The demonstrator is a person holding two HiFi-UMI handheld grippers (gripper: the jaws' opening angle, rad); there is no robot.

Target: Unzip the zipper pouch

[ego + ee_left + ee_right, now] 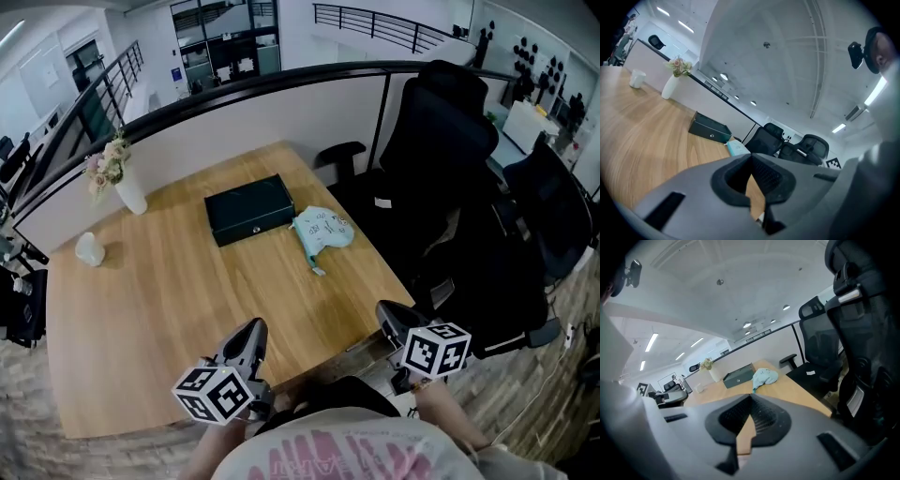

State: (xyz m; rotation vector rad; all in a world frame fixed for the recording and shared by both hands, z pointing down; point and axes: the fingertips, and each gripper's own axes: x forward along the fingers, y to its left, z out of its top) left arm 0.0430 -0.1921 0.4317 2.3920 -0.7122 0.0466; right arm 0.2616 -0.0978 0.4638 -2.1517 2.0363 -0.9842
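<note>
The pouch (pixel 323 231) near the table's (pixel 169 300) right edge seems soft and light; we should pinch its zipper tab (pixel 318 270). The left hand-held gripper (pixel 249 335) and right hand-held gripper (pixel 391 319) are closed, empty.

Left tool (pixel 253 330) and right tool (pixel 386 312) — both closed, empty, held low.

Wooden table (pixel 169 309), pouch (pixel 323 231), box (pixel 249 208), vase (pixel 130 193), cup (pixel 90 249)

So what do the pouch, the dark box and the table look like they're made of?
Pouch: looks like soft fabric, pale blue with small printed marks; it lies rumpled.
Box: probably metal or hard plastic; dark, slight sheen, crisp edges, small round fitting in front.
Table: wood or wood-look laminate, matte, visible grain.
</note>
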